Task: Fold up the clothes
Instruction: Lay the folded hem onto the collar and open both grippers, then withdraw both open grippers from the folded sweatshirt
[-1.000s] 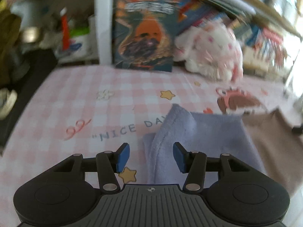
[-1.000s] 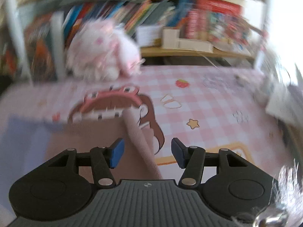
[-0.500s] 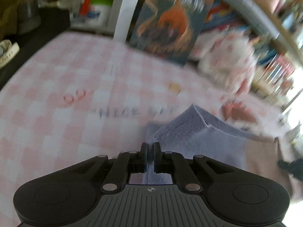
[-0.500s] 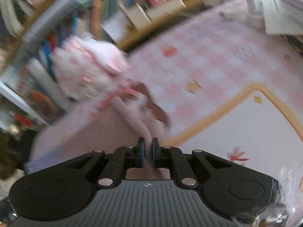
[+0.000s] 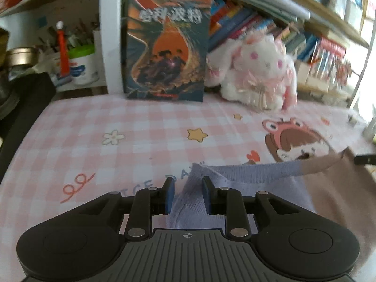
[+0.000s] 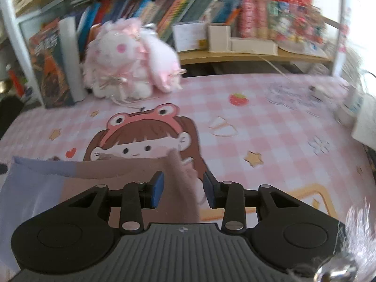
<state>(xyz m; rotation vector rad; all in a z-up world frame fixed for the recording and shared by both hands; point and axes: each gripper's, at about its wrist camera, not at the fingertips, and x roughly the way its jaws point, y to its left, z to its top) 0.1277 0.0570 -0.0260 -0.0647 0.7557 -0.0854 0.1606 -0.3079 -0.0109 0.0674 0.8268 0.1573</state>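
Lies flat on the pink checked tablecloth (image 5: 70, 145), near its front edge: a two-tone garment (image 5: 253, 188), lilac on one half, brown on the other. Runs with its long axis side to side along that front edge, lilac end toward the left, brown end toward the right; upper hem stretched in a nearly straight line across both views. Cut off below by the gripper bodies, so the lower part and overall shape cannot be made out.

Left gripper (image 5: 186, 195): jaws parted, just been opening, a raised ridge of the lilac corner between them, pads not pressing on it. Right gripper (image 6: 183, 189): jaws likewise parted and just been opening, a brown fold (image 6: 181, 188) standing between the pads, loose. Seen blurred at the edges of both views.

Beyond the garment, open cloth up to the back edge, where a plush rabbit (image 5: 256, 70) and an upright book (image 5: 166, 47) stand against the shelves. Right edge crowded with pale, blurred items hard to identify.
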